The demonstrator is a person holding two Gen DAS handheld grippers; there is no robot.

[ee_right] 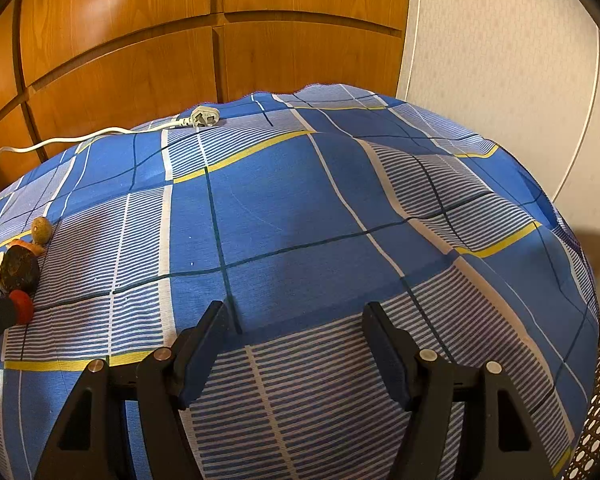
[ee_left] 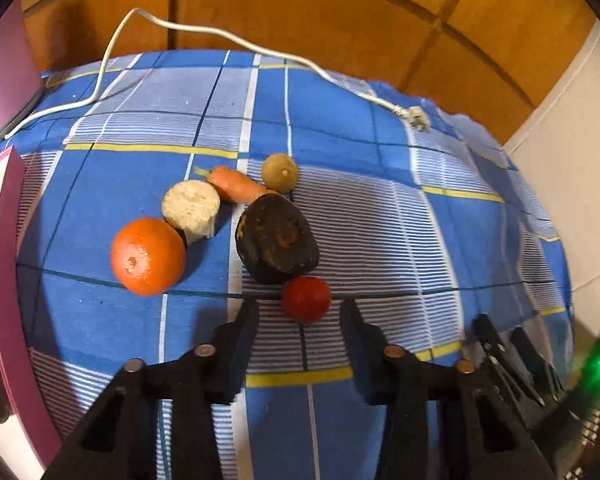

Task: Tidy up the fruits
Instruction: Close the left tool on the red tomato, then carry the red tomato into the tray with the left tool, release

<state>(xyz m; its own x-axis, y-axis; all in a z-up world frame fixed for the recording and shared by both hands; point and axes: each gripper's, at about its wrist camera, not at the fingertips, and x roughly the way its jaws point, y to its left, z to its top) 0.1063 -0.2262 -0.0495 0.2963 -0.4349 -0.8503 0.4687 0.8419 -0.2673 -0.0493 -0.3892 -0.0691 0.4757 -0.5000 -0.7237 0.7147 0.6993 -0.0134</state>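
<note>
On the cloth (ee_left: 340, 128): orange (ee_left: 148, 256), pale root (ee_left: 191, 210), carrot (ee_left: 238, 185), kiwi (ee_left: 280, 172), beet (ee_left: 277, 240) clustered.
Tomato (ee_left: 306, 299): seen just ahead of the left gripper (ee_left: 300, 312), touching the beet.
Left fingers: spread wide, nothing gripped.
Right gripper (ee_right: 294, 320): held open over bare cloth, well apart from the pile.
Cable (ee_left: 204, 32): draped across the far edge.

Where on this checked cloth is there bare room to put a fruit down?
The widest bare stretch lies ahead of the right gripper, between the white plug and the cloth's right edge. It is crowded near the left gripper: tomato, dark lump, orange, pale chunk, carrot and small brown fruit sit bunched together.
</note>
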